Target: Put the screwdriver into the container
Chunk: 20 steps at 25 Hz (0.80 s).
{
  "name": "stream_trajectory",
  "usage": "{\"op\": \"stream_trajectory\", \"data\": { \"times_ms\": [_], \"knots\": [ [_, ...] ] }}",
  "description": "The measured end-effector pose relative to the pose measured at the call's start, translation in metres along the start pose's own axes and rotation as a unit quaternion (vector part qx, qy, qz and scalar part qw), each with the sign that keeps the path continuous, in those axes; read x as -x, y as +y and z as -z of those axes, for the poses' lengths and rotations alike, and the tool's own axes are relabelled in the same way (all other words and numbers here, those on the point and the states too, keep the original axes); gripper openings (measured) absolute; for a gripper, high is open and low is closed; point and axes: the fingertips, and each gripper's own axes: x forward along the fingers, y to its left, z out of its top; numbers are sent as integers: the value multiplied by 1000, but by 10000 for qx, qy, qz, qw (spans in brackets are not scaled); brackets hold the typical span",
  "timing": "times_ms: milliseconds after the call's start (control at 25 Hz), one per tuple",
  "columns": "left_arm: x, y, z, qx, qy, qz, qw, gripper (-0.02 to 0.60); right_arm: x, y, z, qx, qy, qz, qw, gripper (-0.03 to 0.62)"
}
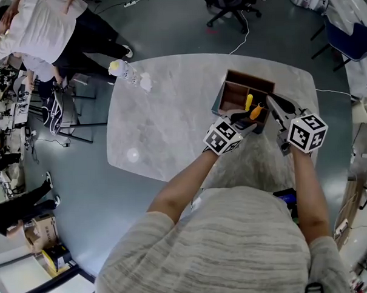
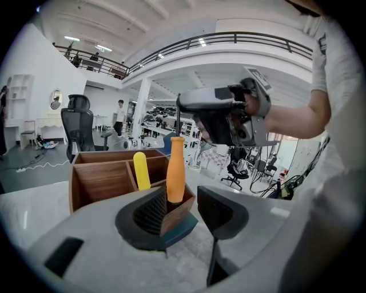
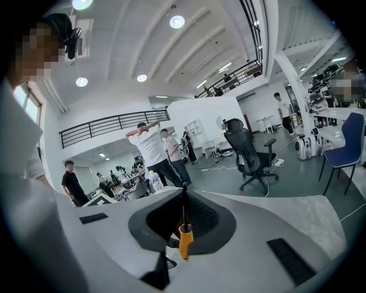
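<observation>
An orange-handled screwdriver [image 1: 255,112] stands handle-down at the near corner of the wooden compartment container [image 1: 248,79] on the marble table. My right gripper [image 1: 271,101] is shut on its thin metal shaft; in the right gripper view the orange handle [image 3: 184,241] hangs below the closed jaws [image 3: 184,214]. My left gripper [image 2: 182,209] is open, its pads on either side of the orange handle [image 2: 175,169] and the container's corner [image 2: 103,171], not pressing. A yellow-handled screwdriver [image 2: 140,170] stands in a compartment behind.
A plastic bottle [image 1: 122,69] and a crumpled white scrap [image 1: 145,82] lie at the table's far left edge. People stand beyond the table at the upper left, and an office chair [image 1: 232,4] stands behind it.
</observation>
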Motion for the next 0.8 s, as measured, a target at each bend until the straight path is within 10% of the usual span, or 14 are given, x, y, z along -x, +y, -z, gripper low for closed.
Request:
{"op": "stream_trajectory", "data": {
  "times_ms": [800],
  "knots": [
    [12, 10, 4, 271, -102, -129, 9995, 100, -27, -16, 22, 502, 405, 118, 9978, 14]
  ]
}}
